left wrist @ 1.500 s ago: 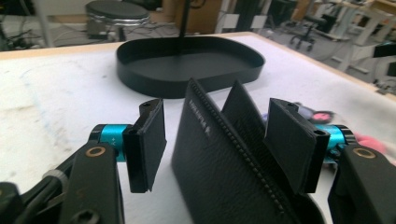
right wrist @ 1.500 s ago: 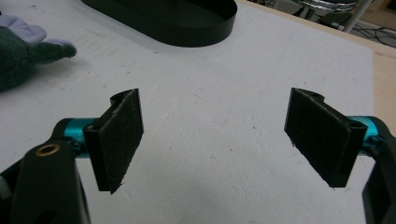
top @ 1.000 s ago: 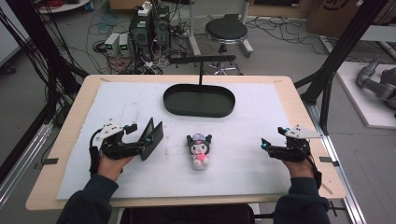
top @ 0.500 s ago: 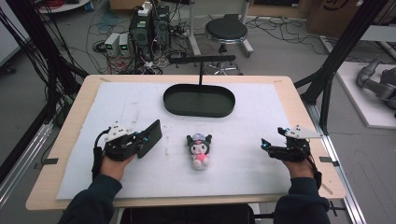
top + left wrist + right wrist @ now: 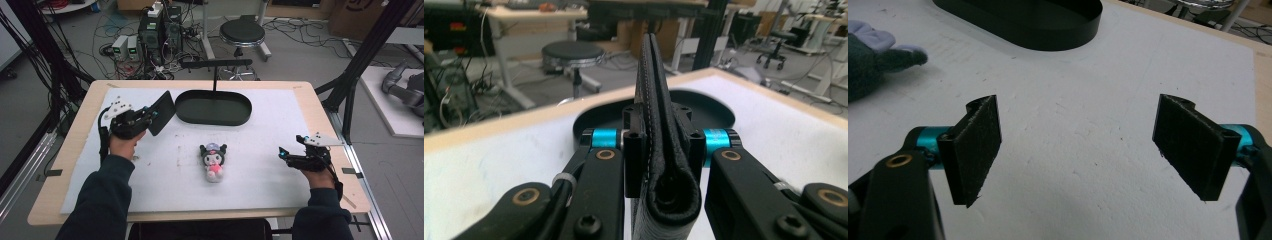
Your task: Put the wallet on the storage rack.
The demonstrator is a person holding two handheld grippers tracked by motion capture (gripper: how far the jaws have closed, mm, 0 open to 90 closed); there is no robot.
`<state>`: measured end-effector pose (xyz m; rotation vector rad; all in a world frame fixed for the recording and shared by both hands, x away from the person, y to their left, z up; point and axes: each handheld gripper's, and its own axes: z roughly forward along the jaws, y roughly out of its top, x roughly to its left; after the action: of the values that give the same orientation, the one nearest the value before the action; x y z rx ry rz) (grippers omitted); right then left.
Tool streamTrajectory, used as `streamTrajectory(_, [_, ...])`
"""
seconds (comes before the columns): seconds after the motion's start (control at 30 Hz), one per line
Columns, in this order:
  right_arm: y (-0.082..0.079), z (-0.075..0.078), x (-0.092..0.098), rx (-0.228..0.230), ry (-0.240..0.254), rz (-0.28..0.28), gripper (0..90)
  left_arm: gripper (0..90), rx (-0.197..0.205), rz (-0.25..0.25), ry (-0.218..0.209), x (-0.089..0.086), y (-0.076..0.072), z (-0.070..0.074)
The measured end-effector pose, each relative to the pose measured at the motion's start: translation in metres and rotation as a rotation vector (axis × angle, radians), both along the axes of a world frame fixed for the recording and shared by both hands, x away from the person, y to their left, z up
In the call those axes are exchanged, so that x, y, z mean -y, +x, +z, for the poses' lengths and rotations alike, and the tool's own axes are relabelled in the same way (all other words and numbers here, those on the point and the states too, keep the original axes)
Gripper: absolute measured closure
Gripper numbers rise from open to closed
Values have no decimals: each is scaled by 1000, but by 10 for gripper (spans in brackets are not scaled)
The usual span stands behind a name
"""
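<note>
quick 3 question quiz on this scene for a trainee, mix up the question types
1. True or false: the left gripper is shut on the black wallet.
2. Multiple choice: the plush toy lies (a) inside the black oval tray, (b) on the white mat between the two grippers, (c) in the right gripper.
3. Fill in: the right gripper's fingers stand ____.

Key: 1 true; 2 b; 3 open, with nothing between them.
</note>
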<state>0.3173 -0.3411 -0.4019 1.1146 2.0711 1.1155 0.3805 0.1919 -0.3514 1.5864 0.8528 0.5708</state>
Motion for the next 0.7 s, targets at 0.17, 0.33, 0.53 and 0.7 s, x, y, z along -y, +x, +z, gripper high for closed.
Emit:
streamTrajectory(0.17, [-1, 1, 2, 6, 17, -2, 199, 775, -8, -8, 21, 17, 31, 11])
streamTrajectory(0.33, [-3, 3, 2, 11, 26, 1, 199, 775, -22, -25, 27, 33, 56, 14])
streamTrajectory(0.53, [-2, 3, 3, 12, 35, 0, 198, 775, -42, -52, 40, 50, 80, 5])
streamTrajectory(0.7, [-3, 3, 5, 13, 40, -2, 199, 774, -69, -65, 63, 68, 99, 0])
